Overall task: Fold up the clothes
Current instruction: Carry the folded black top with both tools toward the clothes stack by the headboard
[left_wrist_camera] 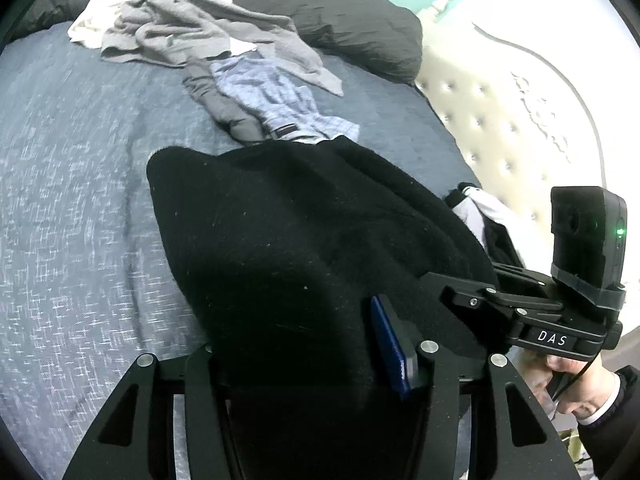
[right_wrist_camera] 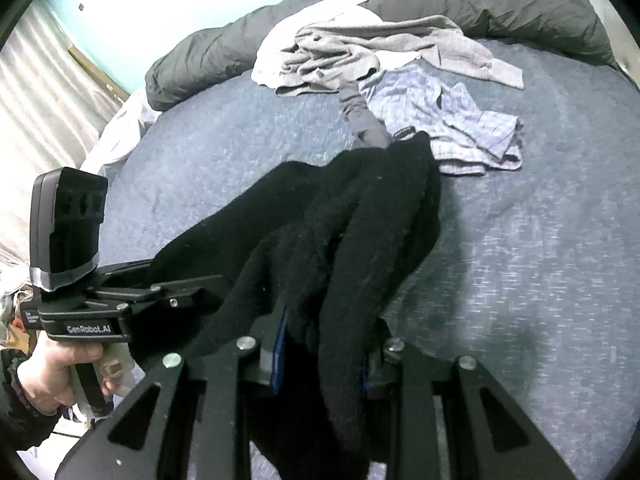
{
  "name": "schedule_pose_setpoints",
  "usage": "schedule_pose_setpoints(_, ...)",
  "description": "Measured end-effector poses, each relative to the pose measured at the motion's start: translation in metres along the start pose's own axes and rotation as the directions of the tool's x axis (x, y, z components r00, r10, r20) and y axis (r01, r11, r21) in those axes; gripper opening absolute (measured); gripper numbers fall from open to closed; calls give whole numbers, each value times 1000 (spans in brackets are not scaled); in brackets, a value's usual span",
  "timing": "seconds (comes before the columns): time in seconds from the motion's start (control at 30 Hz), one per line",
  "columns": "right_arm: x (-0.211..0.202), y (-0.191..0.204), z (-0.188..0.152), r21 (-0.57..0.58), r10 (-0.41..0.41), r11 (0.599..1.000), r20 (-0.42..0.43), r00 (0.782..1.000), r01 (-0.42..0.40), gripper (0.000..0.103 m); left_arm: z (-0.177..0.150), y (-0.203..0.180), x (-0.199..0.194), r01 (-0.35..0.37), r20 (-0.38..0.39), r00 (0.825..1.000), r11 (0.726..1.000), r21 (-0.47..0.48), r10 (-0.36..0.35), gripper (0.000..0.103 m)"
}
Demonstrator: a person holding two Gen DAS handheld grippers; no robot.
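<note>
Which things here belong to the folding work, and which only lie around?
Belong: black garment, held by left tool and right tool; grey top; checked shirt.
Lying about: dark pillow, headboard.

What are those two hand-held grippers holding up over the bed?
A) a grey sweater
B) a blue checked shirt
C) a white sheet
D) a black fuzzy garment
D: the black fuzzy garment is pinched in both the right hand-held gripper and the left hand-held gripper.
</note>
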State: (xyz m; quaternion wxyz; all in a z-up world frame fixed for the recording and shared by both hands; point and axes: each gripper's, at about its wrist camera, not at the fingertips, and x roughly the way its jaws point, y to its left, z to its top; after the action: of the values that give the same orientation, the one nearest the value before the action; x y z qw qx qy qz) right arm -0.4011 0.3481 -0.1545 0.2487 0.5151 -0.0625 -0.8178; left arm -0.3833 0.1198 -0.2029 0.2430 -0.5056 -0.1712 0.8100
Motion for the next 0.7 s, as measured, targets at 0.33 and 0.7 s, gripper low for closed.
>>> schedule_pose_setpoints(0.33,-75,-20,7,33,-23,999,33,999,22,26,26,-78,-9,27,-24,999,998,55,-26,55)
schedule_pose_setpoints(0.7,-187,-82,8,84,-82,994,97,992,74,26,58,-206,11,84,-46,996,985,147,-78,55)
